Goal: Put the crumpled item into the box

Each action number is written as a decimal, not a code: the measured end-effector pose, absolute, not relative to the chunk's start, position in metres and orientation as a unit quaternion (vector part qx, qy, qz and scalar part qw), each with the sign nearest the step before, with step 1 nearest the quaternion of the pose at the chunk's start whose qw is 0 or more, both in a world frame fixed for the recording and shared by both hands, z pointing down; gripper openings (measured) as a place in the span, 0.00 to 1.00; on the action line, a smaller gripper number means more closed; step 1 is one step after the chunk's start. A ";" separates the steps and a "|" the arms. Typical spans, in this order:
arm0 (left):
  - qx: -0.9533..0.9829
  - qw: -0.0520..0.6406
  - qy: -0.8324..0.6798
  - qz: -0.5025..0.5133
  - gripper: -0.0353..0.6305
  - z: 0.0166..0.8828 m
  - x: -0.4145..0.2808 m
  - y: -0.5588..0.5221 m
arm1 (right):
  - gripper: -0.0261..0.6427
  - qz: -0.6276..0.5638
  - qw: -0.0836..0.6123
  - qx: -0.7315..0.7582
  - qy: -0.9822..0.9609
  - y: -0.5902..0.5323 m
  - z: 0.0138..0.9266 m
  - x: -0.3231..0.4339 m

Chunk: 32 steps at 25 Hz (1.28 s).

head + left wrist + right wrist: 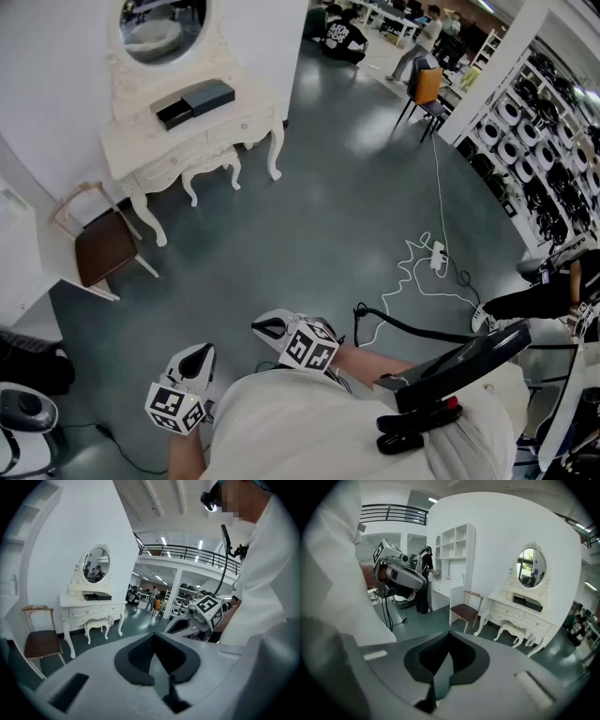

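Observation:
I hold both grippers close to my body, some way from the white dressing table (178, 131). On the table lie a black box (173, 113) and a grey-blue box (208, 96); the boxes also show in the left gripper view (96, 596) and the right gripper view (527, 603). No crumpled item is in sight. My left gripper (194, 360) (159, 667) is shut with nothing in it. My right gripper (272, 328) (440, 672) is shut too, and empty. Each gripper sees the other: the right one (201, 616), the left one (396, 571).
A brown-seated chair (103, 246) stands left of the dressing table and a white stool (211, 164) under it. White cable (422, 272) lies coiled on the grey floor. A person (534, 295) bends at the right near shelves (544, 141). An orange chair (427, 89) stands far back.

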<state>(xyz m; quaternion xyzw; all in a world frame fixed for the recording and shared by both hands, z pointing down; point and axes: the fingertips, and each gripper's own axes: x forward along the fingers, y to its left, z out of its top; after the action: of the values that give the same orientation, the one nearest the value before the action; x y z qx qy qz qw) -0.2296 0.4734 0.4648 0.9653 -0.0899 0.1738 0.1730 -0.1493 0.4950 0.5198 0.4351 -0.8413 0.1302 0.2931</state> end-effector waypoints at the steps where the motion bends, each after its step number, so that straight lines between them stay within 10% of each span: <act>1: 0.967 0.169 -0.085 0.172 0.05 0.465 -0.236 0.471 | 0.04 0.127 0.292 0.441 -0.839 0.491 0.518 -0.156; 15: 0.965 0.189 -0.071 0.165 0.05 0.492 -0.334 0.472 | 0.04 0.134 0.301 0.474 -0.816 0.498 0.526 -0.235; 32: 0.965 0.152 -0.103 0.188 0.05 0.476 -0.210 0.311 | 0.12 0.137 0.249 0.476 -0.832 0.310 0.530 -0.114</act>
<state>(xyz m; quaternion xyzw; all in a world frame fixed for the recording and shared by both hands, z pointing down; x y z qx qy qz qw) -0.2101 0.3106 0.4758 0.9648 -0.1034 0.1882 0.1519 -0.1137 0.3102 0.5301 0.4758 -0.8323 0.1367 0.2494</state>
